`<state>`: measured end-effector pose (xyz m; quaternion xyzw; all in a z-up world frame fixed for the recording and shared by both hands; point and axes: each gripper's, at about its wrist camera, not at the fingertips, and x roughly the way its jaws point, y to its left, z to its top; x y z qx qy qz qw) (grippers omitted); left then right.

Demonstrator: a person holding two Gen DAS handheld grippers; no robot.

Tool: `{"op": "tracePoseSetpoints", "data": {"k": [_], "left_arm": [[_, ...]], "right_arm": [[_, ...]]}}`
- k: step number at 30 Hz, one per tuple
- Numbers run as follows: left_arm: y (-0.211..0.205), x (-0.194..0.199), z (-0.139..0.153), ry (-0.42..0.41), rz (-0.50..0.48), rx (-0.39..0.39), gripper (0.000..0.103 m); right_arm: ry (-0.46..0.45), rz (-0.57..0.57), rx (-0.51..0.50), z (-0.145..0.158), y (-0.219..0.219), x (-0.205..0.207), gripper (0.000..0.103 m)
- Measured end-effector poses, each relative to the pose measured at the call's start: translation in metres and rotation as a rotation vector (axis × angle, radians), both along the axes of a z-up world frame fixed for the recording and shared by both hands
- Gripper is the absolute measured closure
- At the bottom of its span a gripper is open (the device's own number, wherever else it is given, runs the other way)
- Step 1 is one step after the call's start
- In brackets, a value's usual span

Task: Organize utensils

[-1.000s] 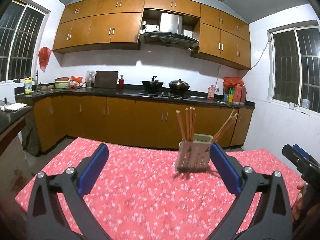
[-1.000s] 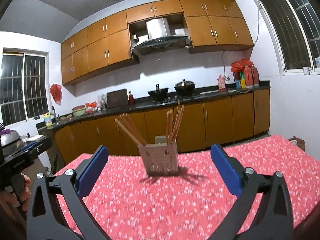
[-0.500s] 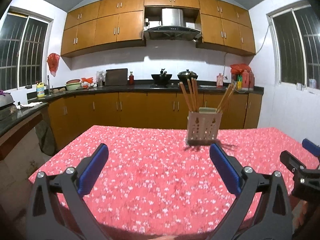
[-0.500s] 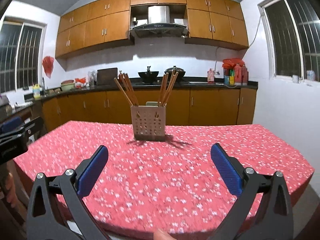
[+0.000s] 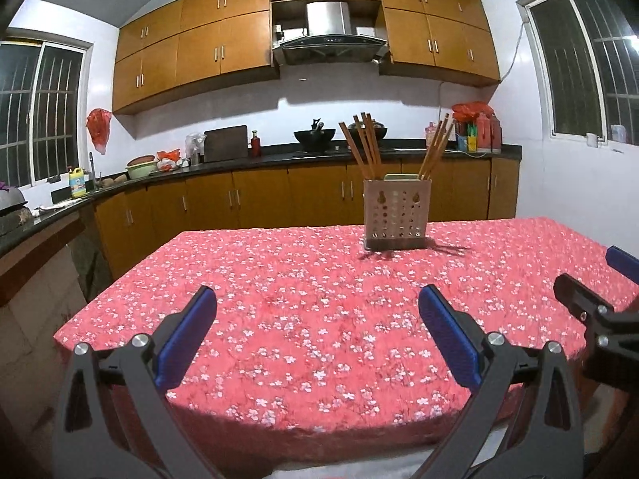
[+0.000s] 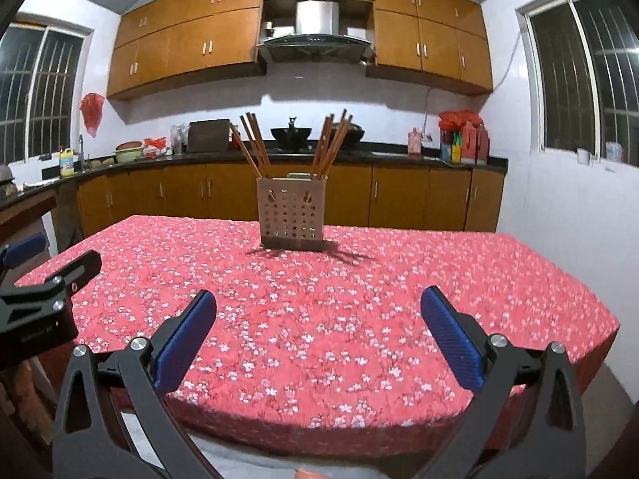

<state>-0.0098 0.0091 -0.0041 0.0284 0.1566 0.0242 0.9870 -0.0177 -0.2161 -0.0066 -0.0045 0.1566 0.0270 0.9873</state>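
Observation:
A beige perforated utensil holder (image 5: 396, 215) (image 6: 291, 215) stands upright toward the far side of a table with a red floral cloth (image 5: 311, 303) (image 6: 319, 303). Several brown chopsticks (image 5: 365, 143) (image 6: 255, 143) stand in it in two fanned bunches. My left gripper (image 5: 317, 311) is open and empty above the table's near edge. My right gripper (image 6: 318, 313) is also open and empty, at the near edge. Each gripper shows at the side of the other's view: the right one (image 5: 599, 303), the left one (image 6: 40, 279). Both are well short of the holder.
Wooden kitchen cabinets and a dark counter (image 5: 279, 159) run behind the table with pots, bottles and a cutting board. A side counter (image 5: 36, 227) lies to the left. White walls with windows close in the right side.
Both grippers have pulled back and lowered from over the table to its near edge. The holder now looks farther away. Both stay open.

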Motion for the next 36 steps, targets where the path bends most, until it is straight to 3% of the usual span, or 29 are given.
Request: {"op": "tracePoseSetpoints", "data": {"k": [11, 36], "left_arm": [[0.005, 0.006, -0.014, 0.053, -0.002, -0.045, 0.004], [0.007, 0.004, -0.019, 0.064, 0.01, -0.058, 0.004]], "right_arm": [[0.037, 0.001, 0.007, -0.006, 0.001, -0.001, 0.002], [0.064, -0.028, 0.011, -0.011, -0.003, 0.002, 0.002]]}}
